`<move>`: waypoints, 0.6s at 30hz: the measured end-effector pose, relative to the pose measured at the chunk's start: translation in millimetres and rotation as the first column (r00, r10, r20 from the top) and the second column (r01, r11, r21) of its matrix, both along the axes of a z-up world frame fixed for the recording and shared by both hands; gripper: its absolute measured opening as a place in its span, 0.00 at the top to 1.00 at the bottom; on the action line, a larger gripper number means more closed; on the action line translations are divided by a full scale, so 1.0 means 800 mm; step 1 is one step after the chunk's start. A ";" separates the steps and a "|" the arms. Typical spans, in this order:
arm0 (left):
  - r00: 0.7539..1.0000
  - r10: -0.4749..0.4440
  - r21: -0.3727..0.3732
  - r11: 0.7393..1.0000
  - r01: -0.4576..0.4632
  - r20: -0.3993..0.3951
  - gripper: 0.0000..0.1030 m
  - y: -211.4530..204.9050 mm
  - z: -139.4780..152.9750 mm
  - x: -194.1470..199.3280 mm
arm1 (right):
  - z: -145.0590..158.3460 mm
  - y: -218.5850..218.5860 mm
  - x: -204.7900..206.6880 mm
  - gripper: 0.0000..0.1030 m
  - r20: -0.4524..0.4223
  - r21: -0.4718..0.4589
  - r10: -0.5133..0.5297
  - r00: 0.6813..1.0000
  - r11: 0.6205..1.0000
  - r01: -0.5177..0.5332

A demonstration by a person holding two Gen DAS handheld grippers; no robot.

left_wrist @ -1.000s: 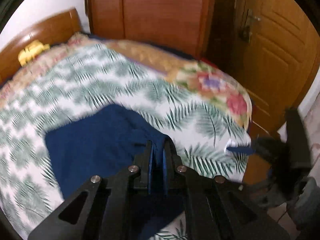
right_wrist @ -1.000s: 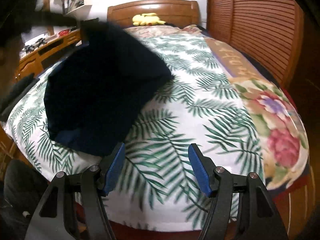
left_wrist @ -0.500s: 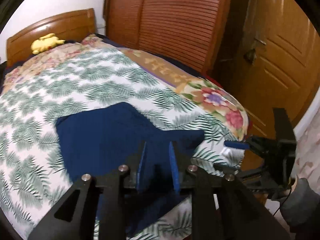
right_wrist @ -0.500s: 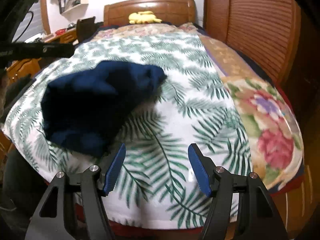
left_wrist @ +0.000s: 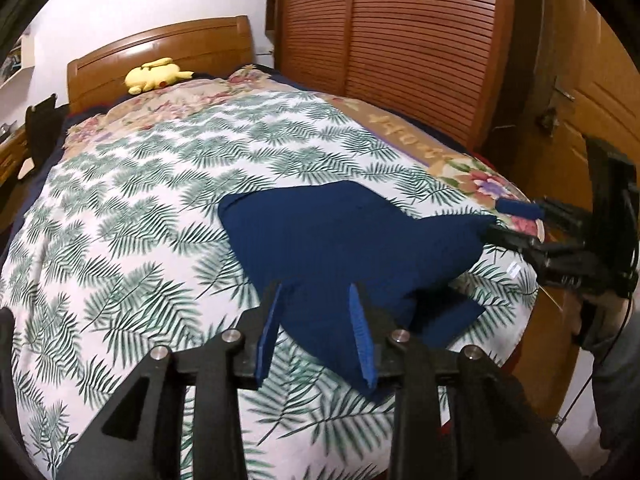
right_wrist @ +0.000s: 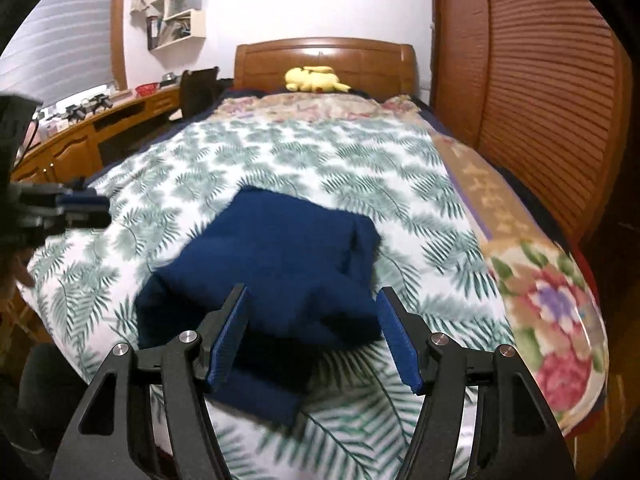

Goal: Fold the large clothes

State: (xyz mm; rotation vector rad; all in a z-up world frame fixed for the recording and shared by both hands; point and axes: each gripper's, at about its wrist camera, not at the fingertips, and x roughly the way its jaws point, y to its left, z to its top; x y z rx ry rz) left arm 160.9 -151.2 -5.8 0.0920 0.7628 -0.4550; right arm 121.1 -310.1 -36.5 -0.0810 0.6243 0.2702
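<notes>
Navy blue knitted garment [left_wrist: 344, 240] lies folded and crumpled on the white quilt with green palm-leaf print [left_wrist: 160, 208], near the bed's foot edge, toward its right corner. The left gripper [left_wrist: 316, 312] hovers above it; its blue-padded jaws have just been opening and pinch nothing. The right gripper [right_wrist: 312, 320] stands over the garment's near edge, jaws spread wide, empty.

Yellow plush toy [right_wrist: 316, 79] by wooden headboard [right_wrist: 324, 56], fern-print quilt [right_wrist: 304, 160] (floral border), slatted wardrobe doors [left_wrist: 400, 48]
</notes>
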 end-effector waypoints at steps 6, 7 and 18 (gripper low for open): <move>1.000 0.022 -0.015 1.000 -0.022 -0.005 0.67 0.036 -0.013 -0.005 | -0.001 0.057 0.030 0.36 -0.037 0.025 0.075 0.996 0.997 -0.074; 1.000 0.024 -0.019 1.000 -0.024 -0.007 0.67 0.041 -0.015 -0.005 | -0.005 0.066 0.036 0.36 -0.051 0.025 0.085 0.995 0.996 -0.083; 0.999 0.048 -0.039 0.998 -0.049 -0.021 0.67 0.098 -0.036 -0.016 | -0.096 0.119 0.037 0.47 -0.315 0.111 0.137 0.939 0.988 -0.107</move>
